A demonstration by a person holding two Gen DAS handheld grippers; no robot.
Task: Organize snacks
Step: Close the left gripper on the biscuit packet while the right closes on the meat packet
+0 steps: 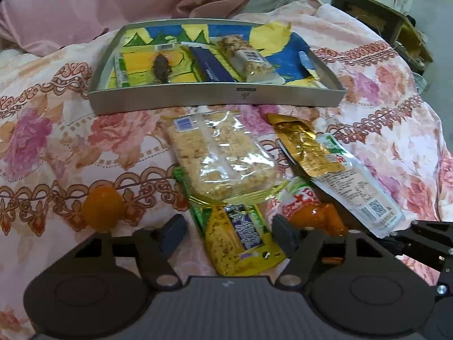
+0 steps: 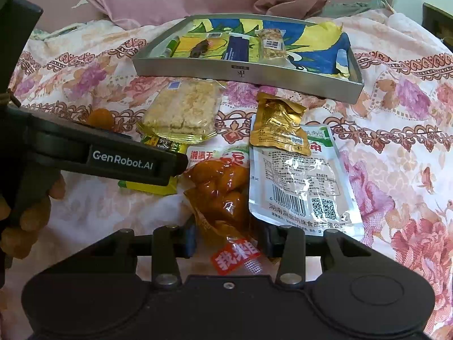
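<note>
Snacks scattered on a flowered bedspread before a metal tray

Left wrist view: the left gripper holds its fingers partly apart, either side of a yellow-green packet without pressing it; a clear rice-cracker pack lies just beyond, overlapping it, a gold pouch to its right, and the metal tray further back holds several snacks. Right wrist view: the right gripper has its fingers closed on the near end of an orange sauce-coloured pouch, which lies on the bedspread just beside a white-and-silver pouch.
</note>
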